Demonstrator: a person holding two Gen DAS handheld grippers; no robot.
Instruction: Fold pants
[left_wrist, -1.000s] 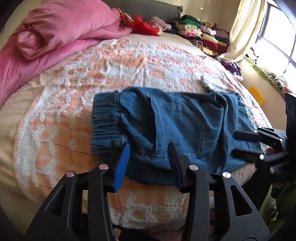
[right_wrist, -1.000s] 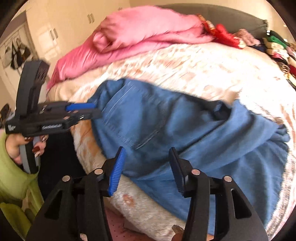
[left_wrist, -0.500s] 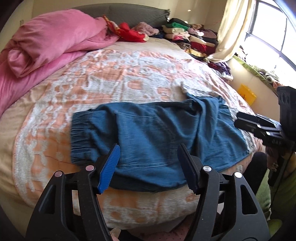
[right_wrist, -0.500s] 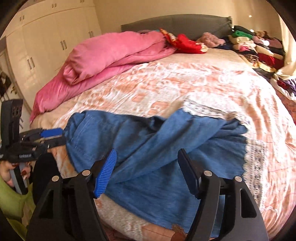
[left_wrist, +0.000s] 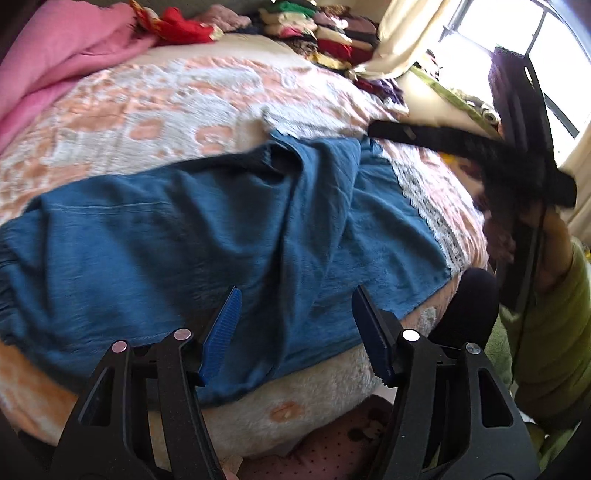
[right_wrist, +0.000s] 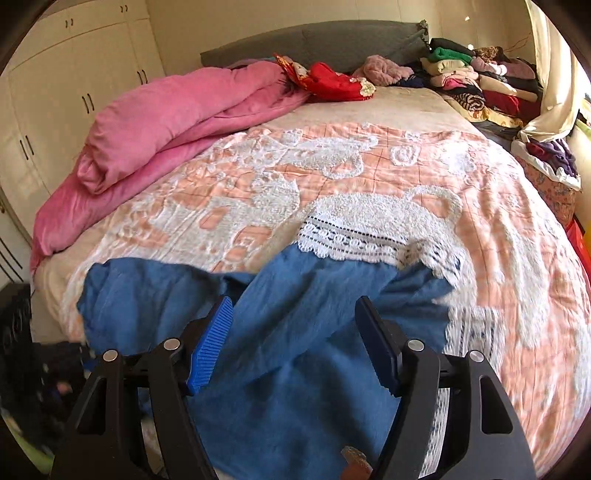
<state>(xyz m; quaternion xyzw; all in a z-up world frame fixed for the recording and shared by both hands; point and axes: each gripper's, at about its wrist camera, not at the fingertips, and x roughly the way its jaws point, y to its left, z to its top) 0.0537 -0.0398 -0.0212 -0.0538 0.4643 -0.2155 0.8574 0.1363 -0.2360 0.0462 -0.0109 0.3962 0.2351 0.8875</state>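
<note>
We see the blue pants (left_wrist: 207, 236) lying flat across the near edge of the bed (right_wrist: 424, 158), on its peach-and-white patterned cover. In the left wrist view the elastic waistband sits at about nine o'clock, and the legs run toward three o'clock, ending in white lace trim (left_wrist: 428, 206) near the bed's corner. A long crease runs down the denim from twelve to six o'clock near the middle.

Our left gripper (left_wrist: 295, 332) hovers just above the near hem with its blue pads spread; the cloth lies below the gap, and nothing is pinched. Our right gripper (right_wrist: 293, 343) is likewise spread over the leg end of the pants, with the lace trim (right_wrist: 351, 240) at twelve o'clock from it and no fabric between the pads.

From the left wrist view, the right gripper (left_wrist: 480, 147) shows at two o'clock as a dark blurred shape, held by a hand with a green sleeve (left_wrist: 546, 317) below it; the blur is too strong for us to say more of it there.

A rolled pink duvet (right_wrist: 166, 122) lies at ten o'clock on the bed, well apart from the pants. Stacked folded clothes (right_wrist: 476, 81) sit at one o'clock by the grey headboard (right_wrist: 314, 40), and a red garment (right_wrist: 332, 83) lies between the two.
</note>
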